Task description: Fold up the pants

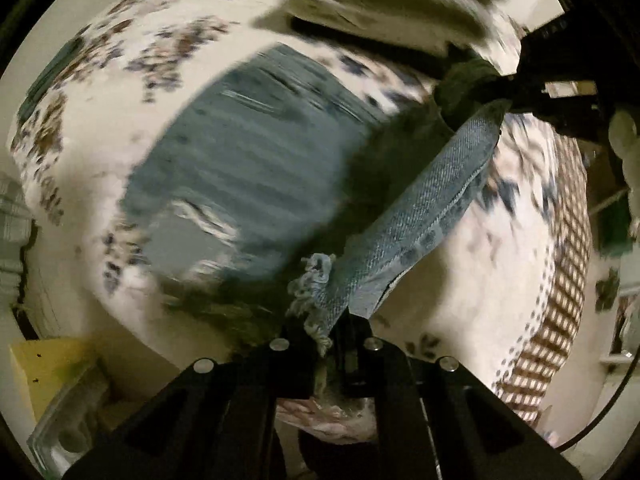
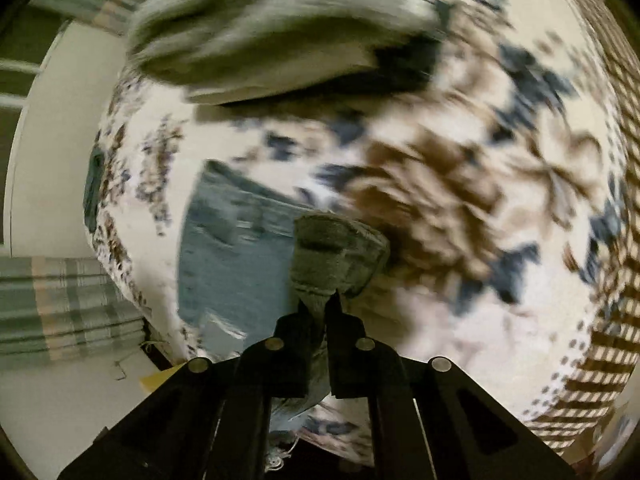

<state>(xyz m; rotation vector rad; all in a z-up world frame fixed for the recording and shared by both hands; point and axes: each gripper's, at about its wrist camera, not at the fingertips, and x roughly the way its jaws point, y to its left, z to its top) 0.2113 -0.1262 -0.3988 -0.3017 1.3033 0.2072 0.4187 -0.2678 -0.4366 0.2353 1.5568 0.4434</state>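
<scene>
Blue denim pants lie on a white bed sheet with brown and blue flowers. My left gripper is shut on the frayed hem of a pant leg, which stretches taut up to the right. The right gripper shows at that far end, holding the same edge. In the right wrist view my right gripper is shut on a bunched fold of denim, lifted above the rest of the pants. Both views are motion-blurred.
A folded pale blanket or pillow lies at the far end of the bed. A brown checked border runs along the right bed edge. Plaid fabric and a yellow object sit off the bed's left side.
</scene>
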